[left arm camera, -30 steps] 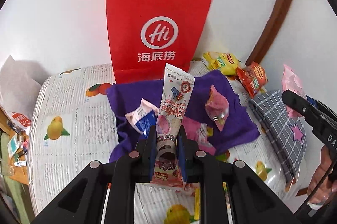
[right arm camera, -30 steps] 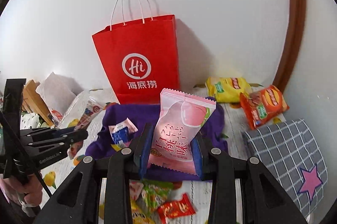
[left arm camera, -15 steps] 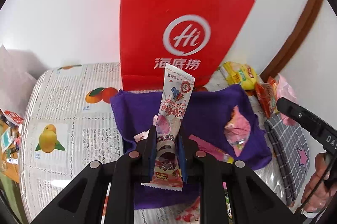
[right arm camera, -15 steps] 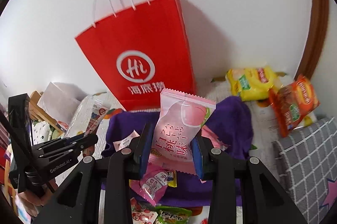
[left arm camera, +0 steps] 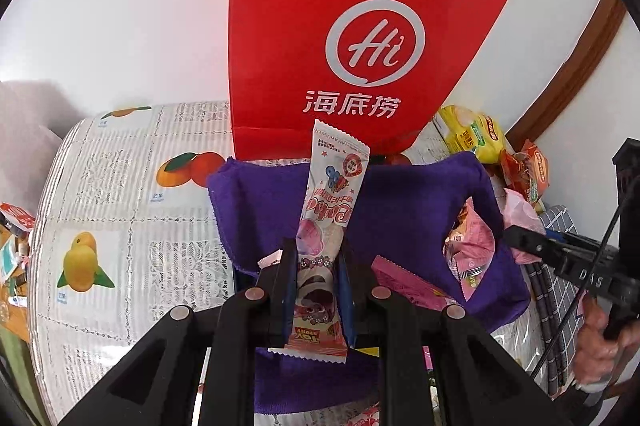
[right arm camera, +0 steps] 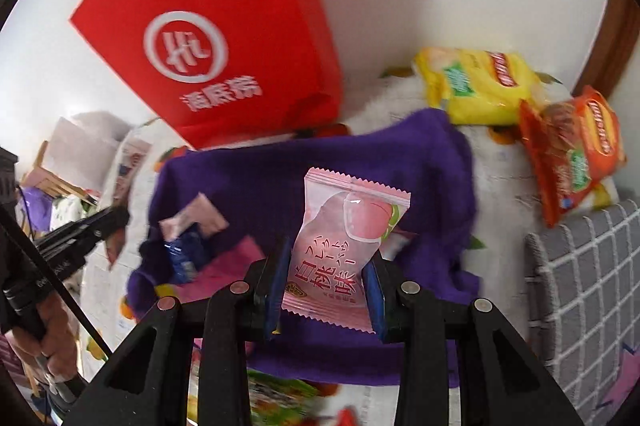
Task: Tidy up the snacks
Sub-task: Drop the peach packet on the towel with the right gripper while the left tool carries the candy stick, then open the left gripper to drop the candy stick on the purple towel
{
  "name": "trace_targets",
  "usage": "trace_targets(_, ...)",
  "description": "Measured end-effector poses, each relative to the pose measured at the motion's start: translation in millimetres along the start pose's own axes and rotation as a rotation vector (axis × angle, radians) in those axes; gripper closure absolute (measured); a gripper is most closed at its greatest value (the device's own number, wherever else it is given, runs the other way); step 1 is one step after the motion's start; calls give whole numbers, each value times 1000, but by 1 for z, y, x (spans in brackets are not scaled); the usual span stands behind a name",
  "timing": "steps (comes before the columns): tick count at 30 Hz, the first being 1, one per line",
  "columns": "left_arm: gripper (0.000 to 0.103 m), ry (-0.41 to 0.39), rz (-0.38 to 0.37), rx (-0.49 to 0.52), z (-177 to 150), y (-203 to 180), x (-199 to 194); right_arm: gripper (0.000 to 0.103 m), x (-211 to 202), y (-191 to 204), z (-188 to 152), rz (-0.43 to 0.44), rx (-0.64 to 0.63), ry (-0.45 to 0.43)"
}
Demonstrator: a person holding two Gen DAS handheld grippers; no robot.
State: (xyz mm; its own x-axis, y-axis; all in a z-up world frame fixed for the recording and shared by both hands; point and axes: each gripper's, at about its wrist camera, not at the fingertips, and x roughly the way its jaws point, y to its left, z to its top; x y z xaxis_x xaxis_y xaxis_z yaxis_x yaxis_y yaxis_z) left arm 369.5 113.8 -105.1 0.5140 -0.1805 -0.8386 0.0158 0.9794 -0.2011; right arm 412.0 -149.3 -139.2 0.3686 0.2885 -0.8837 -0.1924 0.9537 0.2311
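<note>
- We hold a long pink wrapper upright in the left gripper, whose two fingers are clamped on its lower half; its top edge reaches up in front of the red bag.
- We hold a pink peach packet in the right gripper, fingers pressed against its two sides, the packet standing slightly tilted.
- Both snacks hang above the purple cloth, which is spread on the fruit-print tablecloth just in front of the bag.
- On the cloth we see a pink pouch near its right edge, a flat magenta packet beside the left gripper, and a blue-and-white sachet, blurred in the right wrist view.
- Right of the cloth lie a yellow chip bag and an orange chip bag, touching or overlapping each other at the back near the wall.
- A grey checked mat lies at the table's right side, below the orange bag.
- More wrappers lie at the near edge of the cloth, too blurred for us to name.
- The red bag stands upright against the white wall, with brown trim on the right.
</note>
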Motion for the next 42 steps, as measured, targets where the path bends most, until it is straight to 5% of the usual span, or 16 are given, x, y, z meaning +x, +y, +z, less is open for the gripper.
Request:
trace_targets(11,85,30,7,14,-4,-9,15,67,33,-26,0,-83,7,108)
trace_targets(17,85,32,6,11,-5,-8,16,66,41,-27,-1,-59,-3,140)
trace_targets(24,85,52,-7,-12,-6,-3,23,49,40,-24,-3,-11,-34,157)
trace_targets(42,85,158,28,-65,-10,9,46,41,-13,-5,3,-59,-85,-12)
